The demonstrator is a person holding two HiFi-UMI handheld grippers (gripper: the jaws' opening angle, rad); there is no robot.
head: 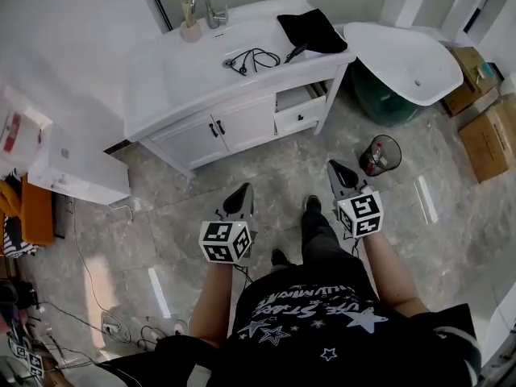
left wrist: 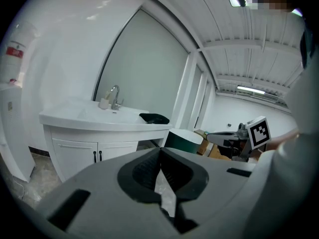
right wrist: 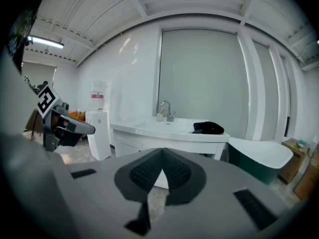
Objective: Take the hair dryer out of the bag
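Observation:
A black bag (head: 310,29) lies on the right end of the white vanity top (head: 185,75), with a black cord (head: 251,58) running out of it and coiled beside the sink. The hair dryer's body is hidden. The bag (left wrist: 154,118) also shows in the left gripper view, and the bag (right wrist: 209,128) in the right gripper view. My left gripper (head: 243,189) and right gripper (head: 335,167) hang over the floor in front of the vanity, well short of the bag. Both are shut with nothing between the jaws, as each gripper view confirms for the left gripper (left wrist: 160,151) and right gripper (right wrist: 162,156).
A faucet (head: 205,8) and a cup (head: 190,29) stand at the back of the sink. A white tub (head: 403,59) sits right of the vanity, with a wire bin (head: 380,155) and cardboard boxes (head: 492,135) near it. A low white cabinet (head: 72,168) stands at the left.

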